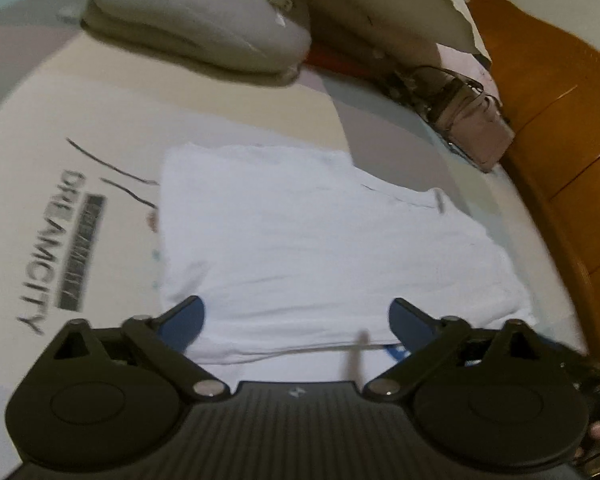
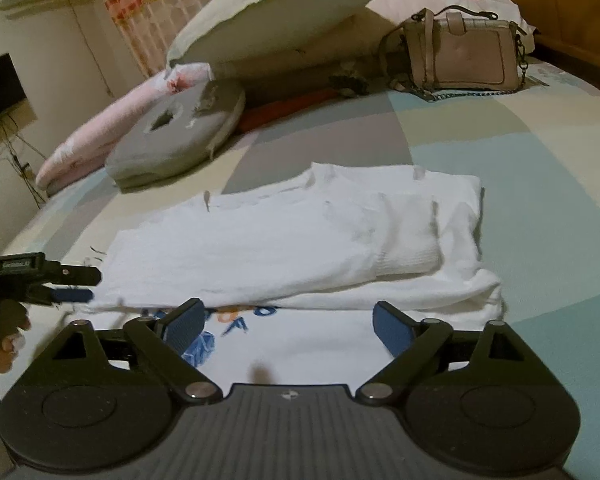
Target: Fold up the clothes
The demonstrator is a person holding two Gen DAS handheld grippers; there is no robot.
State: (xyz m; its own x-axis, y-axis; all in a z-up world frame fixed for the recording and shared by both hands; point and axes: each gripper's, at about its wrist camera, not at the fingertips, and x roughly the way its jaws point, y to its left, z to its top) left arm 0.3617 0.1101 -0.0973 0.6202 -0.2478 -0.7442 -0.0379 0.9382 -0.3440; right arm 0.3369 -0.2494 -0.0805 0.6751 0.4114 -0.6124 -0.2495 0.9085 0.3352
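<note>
A white garment (image 1: 300, 240) lies folded flat on the bed, its folded upper layers stacked over a lower layer with a blue print (image 2: 204, 344) near the front edge. My left gripper (image 1: 296, 322) hovers open over the garment's near edge, and nothing sits between its blue pads. In the right wrist view the left gripper (image 2: 82, 285) shows at the garment's left edge, held by a hand. My right gripper (image 2: 288, 322) stands wide open just above the printed lower layer of the white garment (image 2: 300, 240), pads apart from the cloth.
A grey round cushion (image 2: 180, 136) and pillows (image 2: 276, 20) lie at the back of the bed. A pink handbag (image 2: 464, 52) stands at the back right by the wooden headboard (image 1: 560, 120). The sheet (image 1: 52, 240) carries printed lettering.
</note>
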